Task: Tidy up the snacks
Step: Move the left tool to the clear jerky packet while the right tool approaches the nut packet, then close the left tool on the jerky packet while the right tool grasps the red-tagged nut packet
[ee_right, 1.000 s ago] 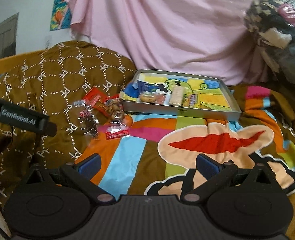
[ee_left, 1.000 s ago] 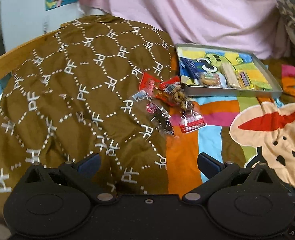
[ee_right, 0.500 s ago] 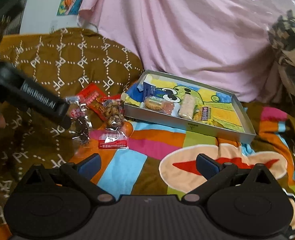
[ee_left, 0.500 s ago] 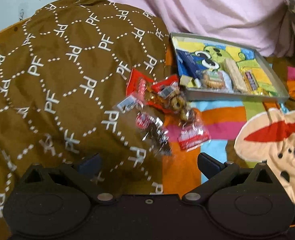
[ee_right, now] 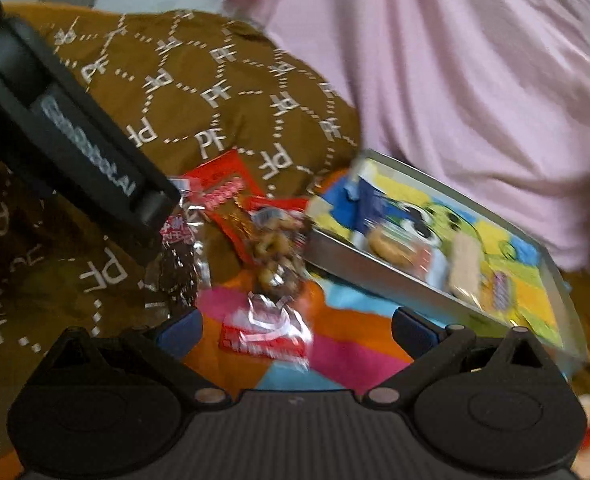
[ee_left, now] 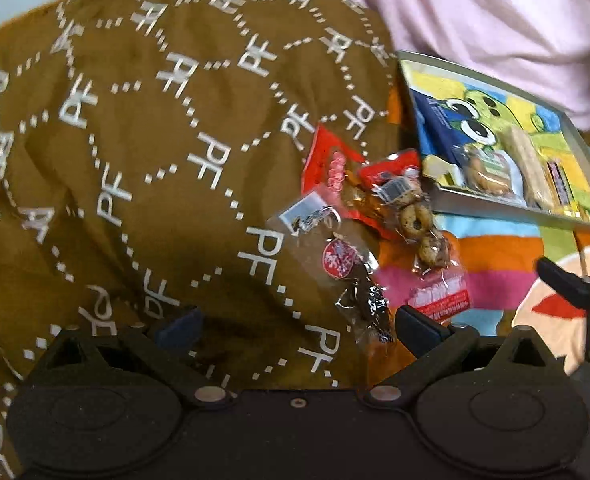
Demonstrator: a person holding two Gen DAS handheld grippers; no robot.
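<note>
- Your left gripper hovers with jaws spread wide and empty, over a clear packet of dark snack lying on the brown "PF" blanket.
- Your right gripper also has its jaws wide apart, gripping nothing, above a red-labelled clear packet.
- Loose snacks, including a cookie-ring bag, sit just beside the metal tray, which already holds several snacks.

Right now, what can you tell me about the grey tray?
The grey tray is shallow and rectangular, metal-looking, with a cartoon-frog liner in yellow, blue and green. It lies on the striped blanket, its far side against pink cloth. Several wrapped snacks sit inside, toward its left half. Loose snack packets lie beside its near left corner. Neither gripper touches it.
</note>
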